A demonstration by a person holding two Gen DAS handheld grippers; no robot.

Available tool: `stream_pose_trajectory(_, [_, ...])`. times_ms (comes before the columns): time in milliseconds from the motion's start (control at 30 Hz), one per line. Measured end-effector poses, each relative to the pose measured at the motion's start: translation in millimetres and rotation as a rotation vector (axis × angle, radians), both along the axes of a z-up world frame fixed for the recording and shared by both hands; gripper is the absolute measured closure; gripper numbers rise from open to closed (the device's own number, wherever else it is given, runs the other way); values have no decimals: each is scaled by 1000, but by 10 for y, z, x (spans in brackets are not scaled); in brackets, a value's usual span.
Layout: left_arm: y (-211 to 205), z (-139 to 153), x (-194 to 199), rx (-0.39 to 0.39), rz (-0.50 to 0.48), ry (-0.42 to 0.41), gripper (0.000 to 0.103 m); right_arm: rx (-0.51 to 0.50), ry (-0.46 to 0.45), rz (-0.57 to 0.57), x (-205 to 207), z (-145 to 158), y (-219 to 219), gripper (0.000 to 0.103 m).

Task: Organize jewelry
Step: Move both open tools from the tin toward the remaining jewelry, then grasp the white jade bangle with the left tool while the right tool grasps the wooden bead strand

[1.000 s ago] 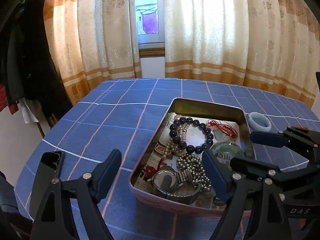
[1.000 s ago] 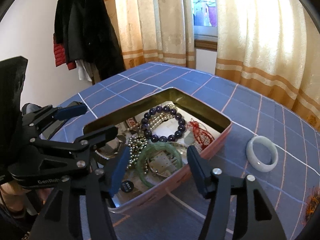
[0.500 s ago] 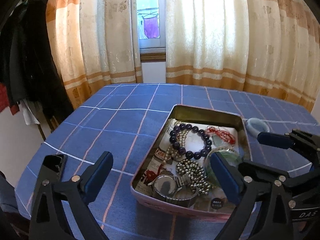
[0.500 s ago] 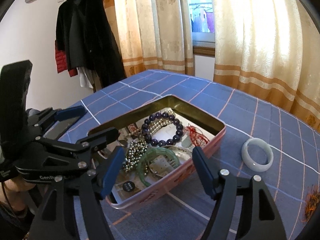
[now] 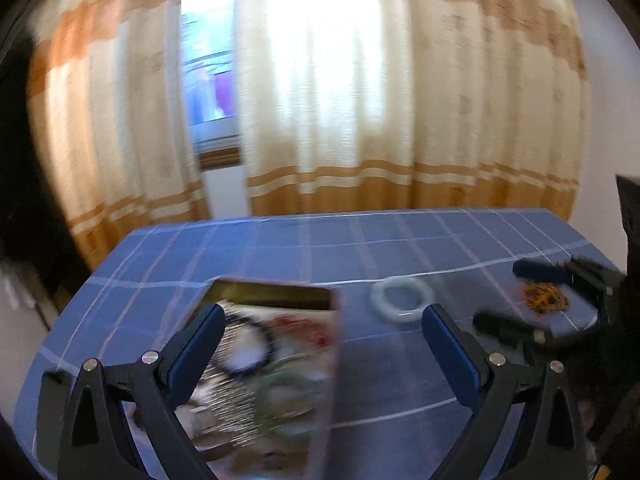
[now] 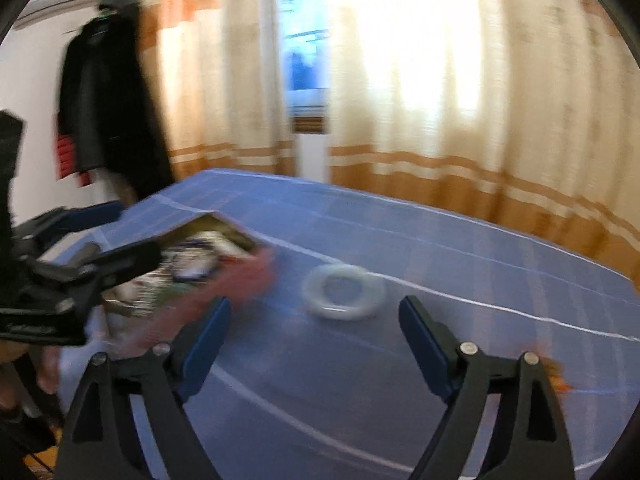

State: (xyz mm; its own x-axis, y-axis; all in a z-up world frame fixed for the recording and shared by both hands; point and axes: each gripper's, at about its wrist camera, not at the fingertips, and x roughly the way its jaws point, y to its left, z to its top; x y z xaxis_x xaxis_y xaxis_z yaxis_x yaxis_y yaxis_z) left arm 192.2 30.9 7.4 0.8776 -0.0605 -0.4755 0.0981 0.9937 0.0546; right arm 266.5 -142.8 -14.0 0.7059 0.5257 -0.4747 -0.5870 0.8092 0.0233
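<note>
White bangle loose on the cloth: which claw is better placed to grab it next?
Right, probably. The white bangle lies just ahead of the right claw, whose jaws are opening and empty. The left claw is open mostly over the tin, bangle off-centre.

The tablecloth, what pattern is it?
Blue tablecloth with thin pale grid lines; clearest in the left wrist view.

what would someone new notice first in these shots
Probably the pink tin tray crammed with beads and bangles, at the near left of the blue checked tablecloth. Next, the lone white bangle lying on the cloth right of the tray, ahead of the empty right tongs, whose jaws are opening.
</note>
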Motion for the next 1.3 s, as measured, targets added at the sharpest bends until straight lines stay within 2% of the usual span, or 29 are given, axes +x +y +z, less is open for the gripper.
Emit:
stream_pose_trajectory(100, [-367, -32, 159, 46, -47, 1, 4, 1, 20, -148, 252, -13, -474, 13])
stream_pose_trajectory(167, [-599, -111, 362, 62, -76, 35, 4, 12, 44, -246, 430, -46, -798, 9])
stream_pose_trajectory(233, [-736, -190, 534, 68, -89, 75, 4, 23, 67, -312, 568, -92, -1026, 8])
stream_pose_trajectory(367, [-878, -440, 938, 83, -80, 178, 4, 82, 118, -370, 734, -207, -1315, 7])
stream_pose_trajectory(433, [-907, -533, 1076, 68, -96, 227, 4, 106, 155, -368, 793, -286, -1365, 7])
stream_pose_trajectory(500, [-952, -626, 1180, 90, -87, 265, 4, 76, 190, -376, 836, -336, -1342, 7])
stream_pose_trajectory(633, [-1021, -790, 1284, 127, -82, 306, 4, 61, 185, -365, 790, -334, -1354, 7])
stream_pose_trajectory(700, [-1005, -824, 1326, 112, -83, 332, 4, 47, 178, -371, 777, -346, -1384, 7])
stream_pose_trajectory(800, [-960, -814, 1369, 73, -89, 337, 4, 8, 162, -394, 759, -364, -1384, 7])
stream_pose_trajectory(867, [-960, -827, 1409, 73, -88, 347, 4, -11, 151, -409, 747, -369, -1396, 7])
stream_pose_trajectory(1067, [-967, -820, 1447, 64, -99, 348, 5, -54, 192, -406, 784, -434, -1379, 7])
stream_pose_trajectory(1133, [-963, -812, 1455, 68, -100, 339, 13, -59, 211, -404, 803, -448, -1380, 7])
stream_pose_trajectory(1167, [-965, -804, 1442, 79, -101, 329, 25, -61, 225, -404, 811, -463, -1383, 7])
stream_pose_trajectory(1200, [-959, -798, 1433, 84, -105, 322, 29, -60, 239, -402, 821, -478, -1390, 7])
stream_pose_trajectory(1300, [-958, -788, 1423, 75, -123, 321, 29, -73, 283, -387, 868, -530, -1382, 10])
